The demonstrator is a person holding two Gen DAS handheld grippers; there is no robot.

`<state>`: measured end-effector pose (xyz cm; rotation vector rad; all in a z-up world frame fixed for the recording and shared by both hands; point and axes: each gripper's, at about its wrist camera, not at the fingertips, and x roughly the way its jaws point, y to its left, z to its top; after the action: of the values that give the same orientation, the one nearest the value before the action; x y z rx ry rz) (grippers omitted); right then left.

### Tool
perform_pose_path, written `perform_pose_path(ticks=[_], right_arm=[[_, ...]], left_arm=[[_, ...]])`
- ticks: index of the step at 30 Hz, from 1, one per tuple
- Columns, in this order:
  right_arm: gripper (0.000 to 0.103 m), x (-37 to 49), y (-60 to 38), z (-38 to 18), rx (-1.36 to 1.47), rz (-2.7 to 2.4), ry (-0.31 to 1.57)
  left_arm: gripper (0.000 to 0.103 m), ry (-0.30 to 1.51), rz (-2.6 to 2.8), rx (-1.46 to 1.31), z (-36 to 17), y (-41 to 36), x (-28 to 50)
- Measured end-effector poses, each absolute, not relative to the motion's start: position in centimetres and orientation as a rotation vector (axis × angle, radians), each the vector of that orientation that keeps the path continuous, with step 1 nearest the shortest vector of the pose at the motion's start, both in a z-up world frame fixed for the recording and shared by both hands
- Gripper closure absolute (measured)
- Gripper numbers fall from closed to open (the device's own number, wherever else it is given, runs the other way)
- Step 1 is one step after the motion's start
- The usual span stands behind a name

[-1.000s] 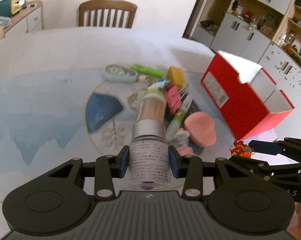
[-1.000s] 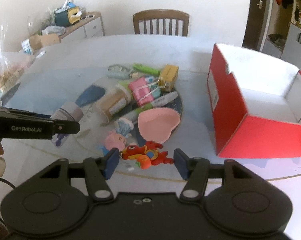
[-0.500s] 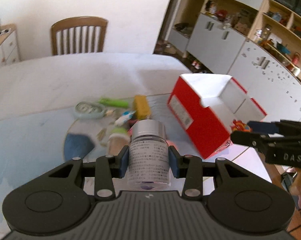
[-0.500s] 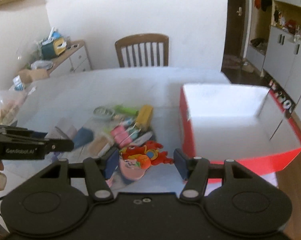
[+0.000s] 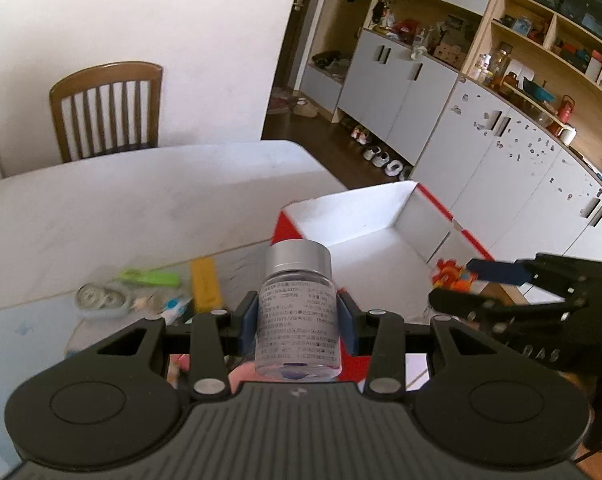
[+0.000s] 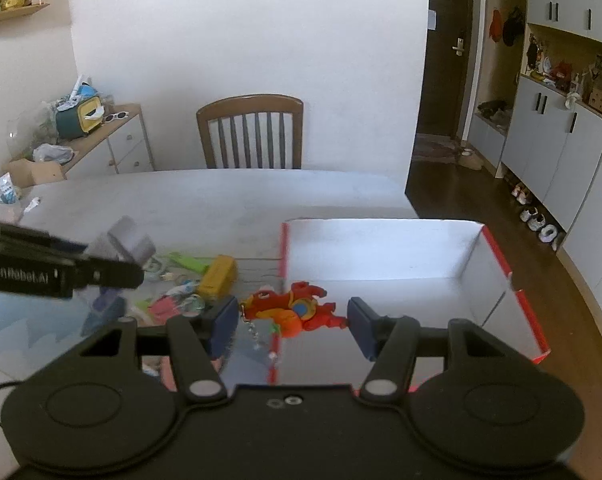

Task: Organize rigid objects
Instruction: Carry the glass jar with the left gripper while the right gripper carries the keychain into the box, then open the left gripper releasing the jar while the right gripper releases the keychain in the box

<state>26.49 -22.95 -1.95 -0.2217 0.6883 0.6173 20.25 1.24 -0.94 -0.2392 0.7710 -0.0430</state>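
White table (image 6: 205, 200), blue-print mat (image 6: 29, 320) on its near left; on it a red box with white interior (image 6: 381, 252) at right, and left of the box a clutter pile: yellow block (image 6: 217, 276), green piece (image 5: 151, 278), round grey-green case (image 5: 101, 300).

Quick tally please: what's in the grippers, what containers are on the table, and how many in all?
Bottles held: 1, clear bottle in left gripper
Toy figures held: 1, red keychain figure in right gripper
Boxes: 1, red box
Total: 3
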Motion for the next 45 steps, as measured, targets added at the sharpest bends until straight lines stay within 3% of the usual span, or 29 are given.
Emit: perform_pose_path(ticks=[14,45], right_arm=[[0.044,33.6,-27.7,-4.0,-0.269,0.642,0.733],[0.044,43.1,-28.0,-12.6,-0.507,0.703,1.003]], left_arm=[[0.063,0.83,-0.062,-0.214,-2.4,-6.1,29.8],[0.063,1.153,0.018,-0.105,-15.3,-11.9,44.0]])
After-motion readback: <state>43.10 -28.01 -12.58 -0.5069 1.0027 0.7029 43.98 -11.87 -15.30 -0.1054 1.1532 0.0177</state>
